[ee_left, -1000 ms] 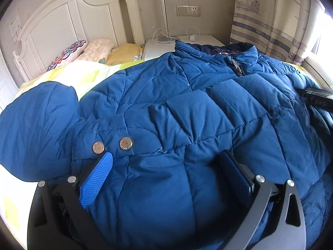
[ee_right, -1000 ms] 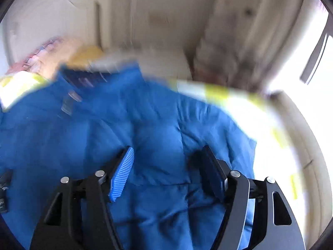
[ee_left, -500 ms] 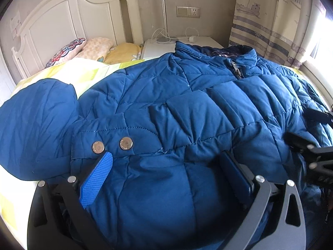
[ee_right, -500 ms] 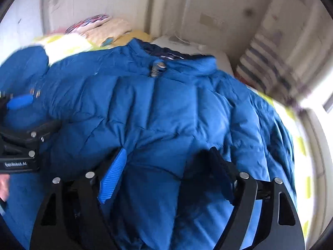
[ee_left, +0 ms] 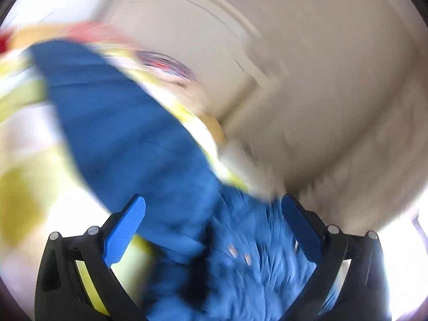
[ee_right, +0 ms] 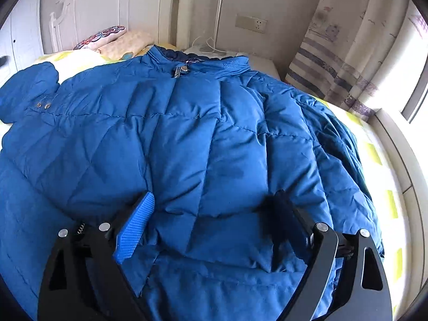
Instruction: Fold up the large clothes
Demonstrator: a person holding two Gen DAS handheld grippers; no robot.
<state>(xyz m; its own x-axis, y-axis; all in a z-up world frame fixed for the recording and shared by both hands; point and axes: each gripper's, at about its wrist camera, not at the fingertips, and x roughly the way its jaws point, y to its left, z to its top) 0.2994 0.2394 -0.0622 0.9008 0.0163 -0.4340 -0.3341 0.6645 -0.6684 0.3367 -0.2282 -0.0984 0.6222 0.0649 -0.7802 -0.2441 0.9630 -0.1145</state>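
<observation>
A large blue quilted puffer jacket [ee_right: 214,139] lies front-up on the bed, zipped, collar toward the headboard, its left sleeve [ee_right: 24,91] spread out to the side. My right gripper [ee_right: 214,206] is open, low over the jacket's lower front, its fingers resting on the fabric. The left wrist view is heavily blurred: my left gripper [ee_left: 214,214] is open, above the blue sleeve [ee_left: 120,123] and the cuff snaps [ee_left: 239,255].
The bed has a yellow and white checked sheet [ee_right: 382,176]. Pillows [ee_right: 115,40] lie by the white headboard [ee_right: 88,8]. A white nightstand [ee_right: 256,61] with a lamp pole and cable stands behind the collar. A curtain [ee_right: 342,53] and window sill are on the right.
My left gripper has swung fast to the left toward the sleeve, blurring its view. My right gripper has moved left to settle over the jacket's lower front.
</observation>
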